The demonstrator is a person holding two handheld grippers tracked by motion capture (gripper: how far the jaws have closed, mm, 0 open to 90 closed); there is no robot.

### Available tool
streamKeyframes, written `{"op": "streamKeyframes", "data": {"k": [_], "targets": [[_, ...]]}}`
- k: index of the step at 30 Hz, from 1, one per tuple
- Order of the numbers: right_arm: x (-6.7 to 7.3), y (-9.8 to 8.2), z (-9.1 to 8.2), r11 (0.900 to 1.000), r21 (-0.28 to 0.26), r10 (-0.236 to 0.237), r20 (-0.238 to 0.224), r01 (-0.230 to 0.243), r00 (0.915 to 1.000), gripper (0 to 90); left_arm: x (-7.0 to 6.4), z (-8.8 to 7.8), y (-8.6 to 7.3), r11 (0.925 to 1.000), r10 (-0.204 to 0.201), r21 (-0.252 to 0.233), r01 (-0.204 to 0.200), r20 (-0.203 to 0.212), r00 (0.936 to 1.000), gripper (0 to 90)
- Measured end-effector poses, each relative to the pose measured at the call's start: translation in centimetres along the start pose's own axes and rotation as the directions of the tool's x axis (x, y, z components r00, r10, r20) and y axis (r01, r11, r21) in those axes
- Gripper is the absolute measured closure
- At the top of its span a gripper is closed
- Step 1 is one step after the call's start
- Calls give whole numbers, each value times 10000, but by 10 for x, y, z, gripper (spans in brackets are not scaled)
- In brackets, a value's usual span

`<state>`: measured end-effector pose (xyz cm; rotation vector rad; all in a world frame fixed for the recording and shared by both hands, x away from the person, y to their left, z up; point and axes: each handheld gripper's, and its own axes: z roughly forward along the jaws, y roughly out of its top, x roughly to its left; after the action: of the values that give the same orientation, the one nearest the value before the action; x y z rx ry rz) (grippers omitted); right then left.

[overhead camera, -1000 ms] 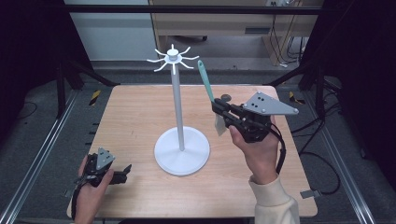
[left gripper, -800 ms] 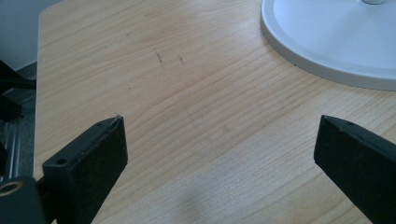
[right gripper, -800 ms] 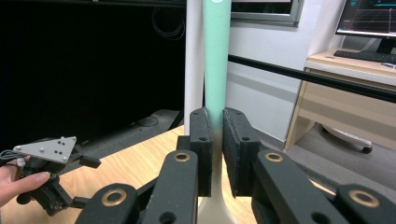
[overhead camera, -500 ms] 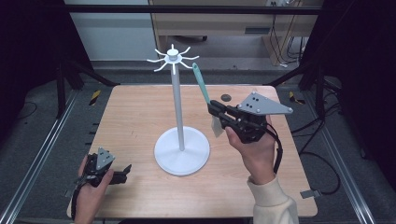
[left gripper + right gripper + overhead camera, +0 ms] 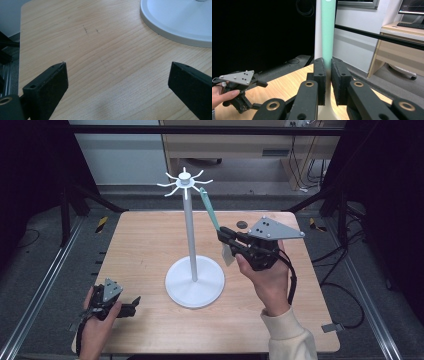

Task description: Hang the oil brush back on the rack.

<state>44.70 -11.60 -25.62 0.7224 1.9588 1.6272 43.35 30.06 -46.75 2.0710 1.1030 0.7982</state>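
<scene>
In the high view, one white stand (image 5: 194, 279) is sitting near the middle of the table (image 5: 145, 240), its round base well in from every edge and its pole rising to a crown of hooks (image 5: 183, 182). The right claw (image 5: 224, 236) is hovering just right of the pole, toward the far right corner, and is gripping one green-handled spatula (image 5: 210, 209) whose handle is slanting up toward the hooks. One small dark disc (image 5: 242, 224) is lying near the far edge. The left claw (image 5: 131, 303) is resting at the near left corner, with bare wood stretching open between it and the base.

In the left gripper view, the left claw (image 5: 117, 82) is standing wide apart over bare wood, with nothing between its jaws; the rim of the base (image 5: 175, 37) is showing at the upper right.

In the right gripper view, the right claw (image 5: 328, 75) is clamping the spatula (image 5: 328, 32) upright, the pole directly behind it.
</scene>
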Motion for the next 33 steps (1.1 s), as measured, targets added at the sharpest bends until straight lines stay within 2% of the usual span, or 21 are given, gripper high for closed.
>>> {"op": "streamKeyframes", "data": {"k": [14, 33], "targets": [[-1, -3, 14, 9999, 55, 159, -130, -158, 9998, 824, 0, 0, 0, 10000, 17, 35, -17, -2, 10000, 24], [2, -9, 25, 9997, -183, 181, 85, -179, 9998, 822, -1, 0, -1, 10000, 18, 49, -18, 11, 10000, 24]]}}
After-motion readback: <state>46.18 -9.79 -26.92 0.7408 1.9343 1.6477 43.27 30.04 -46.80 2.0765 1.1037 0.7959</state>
